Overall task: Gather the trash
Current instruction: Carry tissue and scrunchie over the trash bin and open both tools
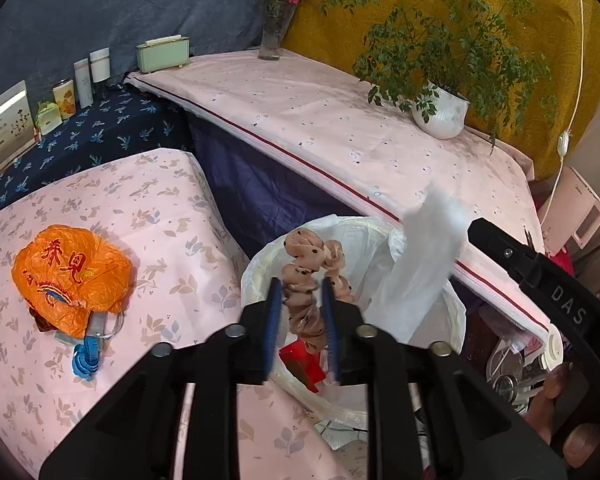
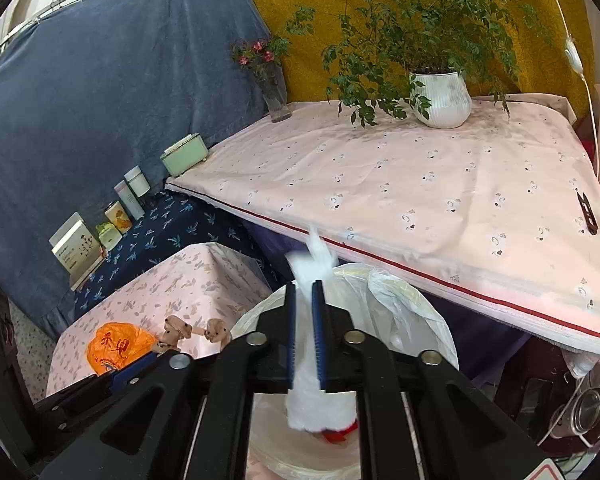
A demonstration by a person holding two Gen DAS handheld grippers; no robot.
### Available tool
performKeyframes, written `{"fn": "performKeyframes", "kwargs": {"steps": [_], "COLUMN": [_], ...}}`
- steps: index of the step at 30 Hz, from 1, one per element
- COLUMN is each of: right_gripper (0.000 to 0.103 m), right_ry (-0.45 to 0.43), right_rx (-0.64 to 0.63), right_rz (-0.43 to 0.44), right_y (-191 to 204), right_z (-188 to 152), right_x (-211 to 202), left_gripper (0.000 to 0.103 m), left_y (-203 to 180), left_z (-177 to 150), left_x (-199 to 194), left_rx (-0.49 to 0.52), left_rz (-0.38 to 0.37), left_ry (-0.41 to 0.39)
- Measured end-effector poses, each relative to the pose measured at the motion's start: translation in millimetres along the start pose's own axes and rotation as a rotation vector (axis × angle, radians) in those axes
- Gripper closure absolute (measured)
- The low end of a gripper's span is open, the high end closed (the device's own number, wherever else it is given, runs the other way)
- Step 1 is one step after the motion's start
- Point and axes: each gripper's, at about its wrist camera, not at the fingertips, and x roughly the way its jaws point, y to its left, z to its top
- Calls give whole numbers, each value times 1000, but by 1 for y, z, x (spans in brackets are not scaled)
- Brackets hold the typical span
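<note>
While both loads hang over the lined bin (image 1: 256, 264), spread the left gripper (image 1: 300, 320) wider off the scrunchie (image 1: 312, 276); part the right gripper (image 2: 305, 336) from the tissue (image 2: 312, 360), dropping both inside.

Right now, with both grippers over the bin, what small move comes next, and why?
Probably open both wider. The left gripper has the dotted scrunchie between its pads and the right gripper the white tissue; both hang over the lined bin, so they should drop inside.
</note>
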Motion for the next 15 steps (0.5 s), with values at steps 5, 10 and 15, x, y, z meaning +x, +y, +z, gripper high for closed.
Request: {"fn": "performKeyframes", "kwargs": {"steps": [5,10,15], "right_gripper": [74,68,67], "right_ry": [-9,-9,1], "right_rx": [10,2,-15], "right_rz": [1,5,10], "right_y": [-1,2,12], "right_z": [0,-1,-4], "right_x": [-3,-2,0], "left_gripper": [55,53,52], "left_y": [-1,7,18], "left_z": [2,2,1], "left_x": [-2,-1,-3], "left_rx": [-3,-21,-43], "left_rz": [11,23,36], "left_ry": [-11,-8,-10]}}
